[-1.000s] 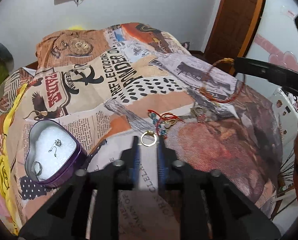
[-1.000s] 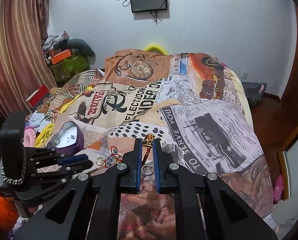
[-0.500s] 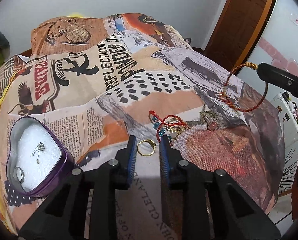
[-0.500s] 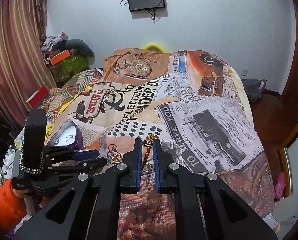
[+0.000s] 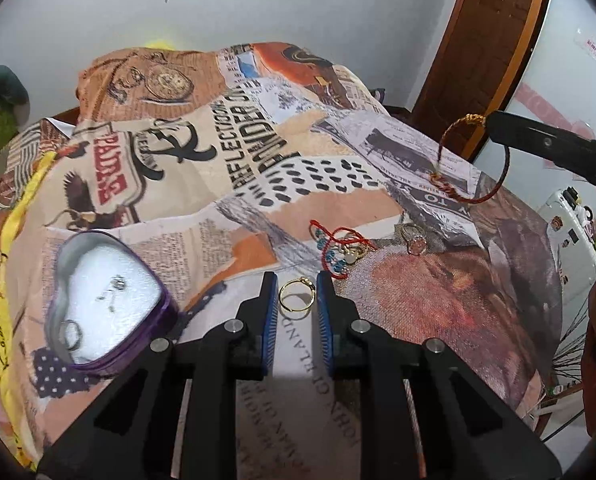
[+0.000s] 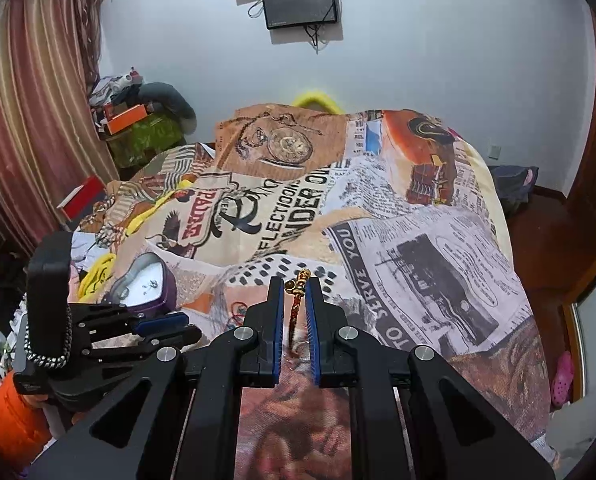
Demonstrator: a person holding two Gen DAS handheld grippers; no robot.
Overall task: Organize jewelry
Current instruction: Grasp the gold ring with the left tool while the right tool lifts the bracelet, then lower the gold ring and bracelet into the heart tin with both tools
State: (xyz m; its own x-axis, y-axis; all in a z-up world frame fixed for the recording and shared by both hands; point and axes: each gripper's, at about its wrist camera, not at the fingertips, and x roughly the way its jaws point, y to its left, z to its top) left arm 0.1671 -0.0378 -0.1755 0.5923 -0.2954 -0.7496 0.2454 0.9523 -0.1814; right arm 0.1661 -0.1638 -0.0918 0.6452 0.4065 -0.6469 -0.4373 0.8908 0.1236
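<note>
My left gripper (image 5: 296, 280) is open, its fingers on either side of a gold ring (image 5: 296, 299) that lies on the printed bedspread (image 5: 226, 184). A purple heart-shaped tin (image 5: 106, 300) with white padding holds a ring and small earrings, left of it. My right gripper (image 6: 295, 286) is shut on a red-and-gold cord bracelet (image 6: 296, 300) and holds it above the bed; the bracelet also shows hanging in the left wrist view (image 5: 473, 160). A tangle of red cord and blue beads (image 5: 339, 246) and a stone ring (image 5: 413, 240) lie beyond the gold ring.
The bed fills both views. Clutter and a curtain (image 6: 30, 120) stand at the left, a wooden door (image 5: 493, 40) at the right. The left gripper's body shows in the right wrist view (image 6: 98, 336).
My left gripper has moved forward, and the gold ring now sits between its open fingers. My right gripper has lifted the bracelet a little higher.
</note>
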